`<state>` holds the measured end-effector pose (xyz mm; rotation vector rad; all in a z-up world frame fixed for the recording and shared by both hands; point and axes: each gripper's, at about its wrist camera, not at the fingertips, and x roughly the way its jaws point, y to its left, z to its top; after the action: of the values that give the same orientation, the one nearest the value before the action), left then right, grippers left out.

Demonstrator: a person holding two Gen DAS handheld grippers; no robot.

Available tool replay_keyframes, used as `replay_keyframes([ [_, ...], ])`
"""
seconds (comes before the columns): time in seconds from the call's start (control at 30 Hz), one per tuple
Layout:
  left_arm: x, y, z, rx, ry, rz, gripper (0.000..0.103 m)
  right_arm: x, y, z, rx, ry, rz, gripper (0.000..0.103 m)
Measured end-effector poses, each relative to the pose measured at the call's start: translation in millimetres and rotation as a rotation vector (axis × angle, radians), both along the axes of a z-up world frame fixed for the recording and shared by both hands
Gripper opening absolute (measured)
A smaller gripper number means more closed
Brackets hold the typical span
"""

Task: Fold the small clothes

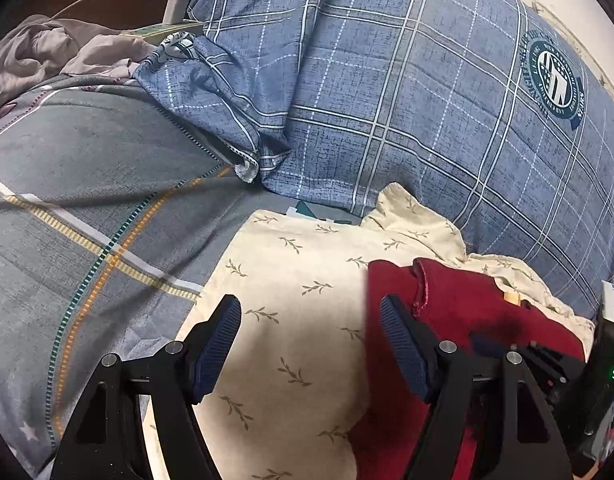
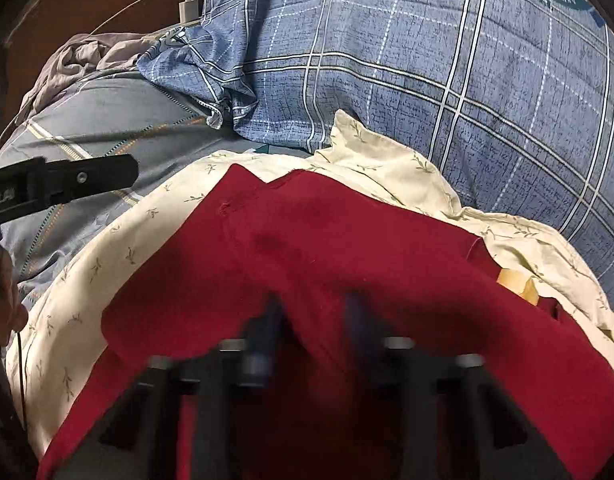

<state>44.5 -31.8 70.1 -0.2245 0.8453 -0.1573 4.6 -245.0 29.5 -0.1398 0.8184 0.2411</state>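
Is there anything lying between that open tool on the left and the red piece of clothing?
Nothing visible does. The left tool is open over the cream leaf-print cloth, and the red garment lies right beside its right finger, with only bare cloth between. The blue checked quilt sits farther back.

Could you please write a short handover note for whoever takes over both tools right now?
Left tool: open, holding nothing, above the cream cloth.
Right tool: blurred, over the red garment; its grip cannot be told.
The red garment lies on the cream cloth, in front of the blue quilt.
Done: no finished fold shows.
Left: fold the red garment.
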Motion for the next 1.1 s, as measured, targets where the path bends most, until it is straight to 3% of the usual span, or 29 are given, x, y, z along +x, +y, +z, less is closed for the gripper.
replay_keyframes([
  [0.23, -9, 4, 9, -0.023, -0.045, 0.005, 0.072, -47, -1, 20, 0.123, 0.018, 0.064, 0.007],
  [0.3, -11, 2, 7, -0.022, -0.042, 0.001, 0.072, -52, 11, 9, 0.096, 0.028, 0.066, 0.008],
  [0.4, -13, -4, 5, -0.011, -0.032, -0.021, 0.072, -54, 13, -1, 0.124, 0.031, 0.027, 0.018],
  [0.47, -16, -8, 5, -0.004, -0.038, -0.040, 0.072, -65, -3, 8, 0.221, 0.056, 0.006, 0.030],
  [0.5, -16, -10, 6, -0.001, -0.040, -0.047, 0.072, -73, -15, 15, 0.255, 0.053, -0.011, 0.044],
  [0.53, -17, -13, 7, 0.003, -0.043, -0.059, 0.072, -83, -29, 22, 0.267, 0.035, -0.050, 0.052],
  [0.63, -19, -19, 7, 0.006, -0.045, -0.080, 0.072, -114, -84, 43, 0.213, -0.048, -0.239, 0.063],
  [0.73, -20, -25, 4, 0.015, -0.036, -0.097, 0.072, -138, -157, 50, 0.176, -0.089, -0.536, 0.075],
  [0.83, -21, -35, -1, 0.035, -0.024, -0.110, 0.072, -139, -213, 34, 0.245, -0.029, -0.730, 0.075],
  [0.9, -21, -41, -5, 0.042, -0.014, -0.119, 0.072, -130, -233, 17, 0.311, 0.030, -0.742, 0.075],
  [0.97, -21, -46, -8, 0.063, -0.016, -0.128, 0.072, -120, -244, -2, 0.398, 0.087, -0.715, 0.068],
  [1.0, -21, -49, -8, 0.073, -0.018, -0.132, 0.072, -117, -247, -7, 0.442, 0.096, -0.690, 0.041],
  [1.03, -21, -50, -8, 0.078, -0.020, -0.134, 0.072, -117, -245, -7, 0.445, 0.084, -0.666, 0.029],
  [1.1, -21, -53, -10, 0.084, -0.023, -0.138, 0.072, -121, -238, 5, 0.347, 0.037, -0.637, 0.015],
])
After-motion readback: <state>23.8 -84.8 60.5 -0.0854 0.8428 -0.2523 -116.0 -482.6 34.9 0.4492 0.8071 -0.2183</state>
